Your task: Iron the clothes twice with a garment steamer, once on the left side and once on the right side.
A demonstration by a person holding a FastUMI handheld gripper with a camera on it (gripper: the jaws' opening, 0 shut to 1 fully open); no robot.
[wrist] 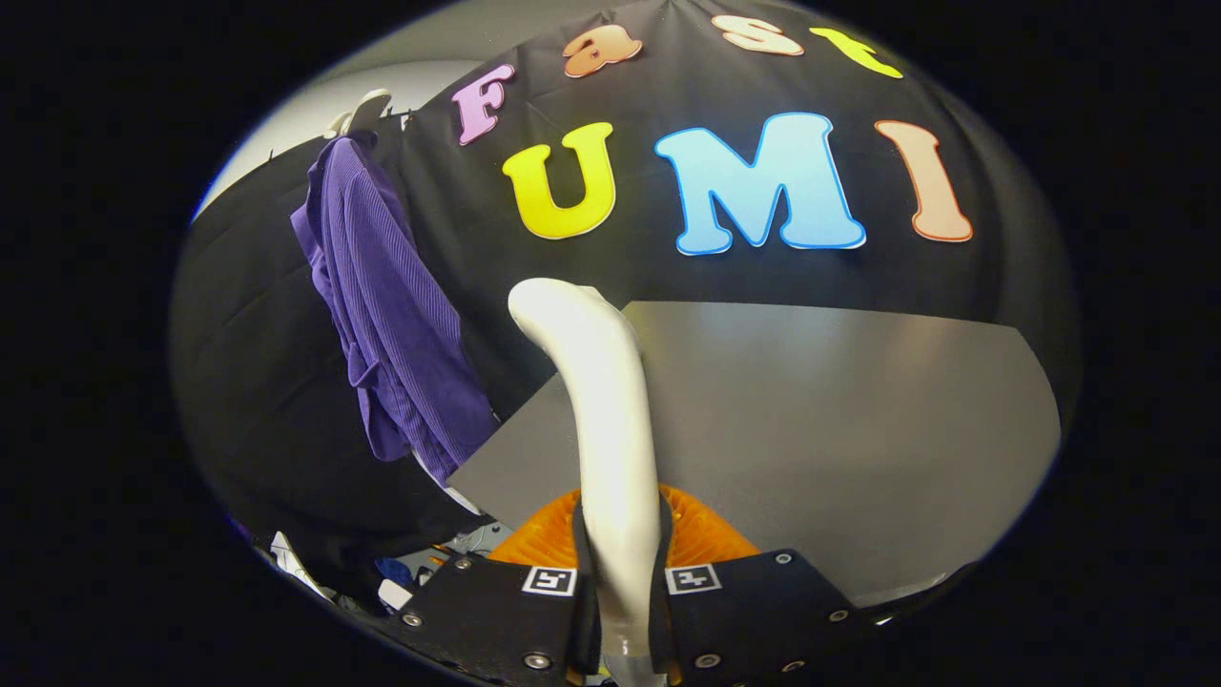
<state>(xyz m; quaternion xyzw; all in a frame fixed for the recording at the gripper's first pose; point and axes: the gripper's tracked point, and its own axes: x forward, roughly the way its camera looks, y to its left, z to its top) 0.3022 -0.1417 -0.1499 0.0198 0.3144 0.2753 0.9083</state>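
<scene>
The steamer [610, 410] stands upright between the fingers of the gripper [622, 611], which are clamped on its white handle from both sides. The handle rises ahead of the fingers and bends at its top toward the left. The purple shirt [386, 315] hangs on a white hanger [361, 110] against the black wall, beyond the fingers and to their left (it does not touch the steamer). A grey table [839, 429] lies under and beyond the gripper.
</scene>
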